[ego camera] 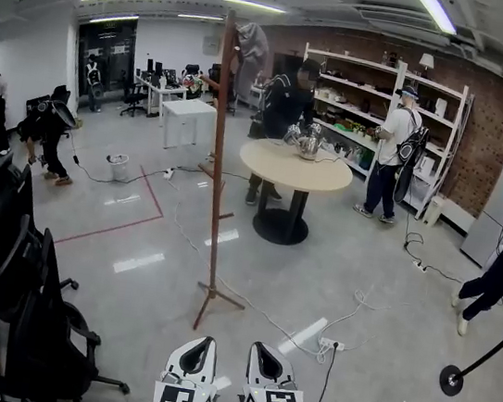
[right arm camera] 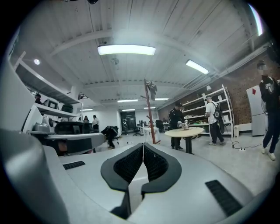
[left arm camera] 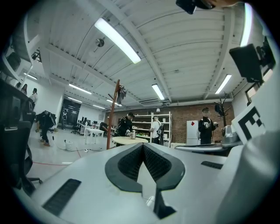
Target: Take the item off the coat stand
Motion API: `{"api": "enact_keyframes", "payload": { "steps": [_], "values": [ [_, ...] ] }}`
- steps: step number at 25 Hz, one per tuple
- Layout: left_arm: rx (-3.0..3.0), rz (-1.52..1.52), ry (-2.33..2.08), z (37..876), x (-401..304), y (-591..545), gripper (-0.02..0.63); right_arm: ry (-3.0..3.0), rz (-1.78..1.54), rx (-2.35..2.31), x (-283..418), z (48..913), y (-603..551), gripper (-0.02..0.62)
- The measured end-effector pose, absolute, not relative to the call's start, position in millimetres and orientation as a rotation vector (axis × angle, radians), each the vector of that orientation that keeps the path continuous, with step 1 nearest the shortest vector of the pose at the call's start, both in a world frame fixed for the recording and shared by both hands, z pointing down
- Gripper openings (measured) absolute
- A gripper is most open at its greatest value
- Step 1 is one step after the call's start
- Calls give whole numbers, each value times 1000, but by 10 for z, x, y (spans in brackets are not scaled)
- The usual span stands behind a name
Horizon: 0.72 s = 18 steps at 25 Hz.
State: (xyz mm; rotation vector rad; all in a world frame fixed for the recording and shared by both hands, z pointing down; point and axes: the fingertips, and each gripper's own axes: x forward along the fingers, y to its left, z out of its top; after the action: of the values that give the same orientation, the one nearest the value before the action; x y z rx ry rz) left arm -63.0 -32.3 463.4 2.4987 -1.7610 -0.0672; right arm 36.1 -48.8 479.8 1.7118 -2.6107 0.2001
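Note:
A tall wooden coat stand (ego camera: 216,190) rises from the grey floor a few steps ahead. A grey item (ego camera: 251,44) hangs from a peg at its top. My left gripper (ego camera: 198,350) and right gripper (ego camera: 266,357) sit side by side at the bottom of the head view, well short of the stand. Both are shut and hold nothing. In the left gripper view the stand (left arm camera: 111,120) and the grey item (left arm camera: 121,92) show far beyond the closed left gripper (left arm camera: 142,145). The right gripper view shows the stand (right arm camera: 150,114) and item (right arm camera: 152,88) past the closed right gripper (right arm camera: 143,145).
A round beige table (ego camera: 279,172) stands behind the stand, with a person (ego camera: 284,107) at it. Black office chairs (ego camera: 35,304) line the left. Cables and a power strip (ego camera: 331,344) lie on the floor to the right. A black pole base (ego camera: 451,380) sits far right.

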Motion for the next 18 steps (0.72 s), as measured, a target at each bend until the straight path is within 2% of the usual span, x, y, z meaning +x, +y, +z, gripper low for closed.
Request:
{"api": "enact_keyframes", "payload": {
  "steps": [18],
  "values": [
    [2411,-42,-1878,4716,-1040,-1065,0,-2685,189,1619,16,4806,-1322,9]
  ]
}}
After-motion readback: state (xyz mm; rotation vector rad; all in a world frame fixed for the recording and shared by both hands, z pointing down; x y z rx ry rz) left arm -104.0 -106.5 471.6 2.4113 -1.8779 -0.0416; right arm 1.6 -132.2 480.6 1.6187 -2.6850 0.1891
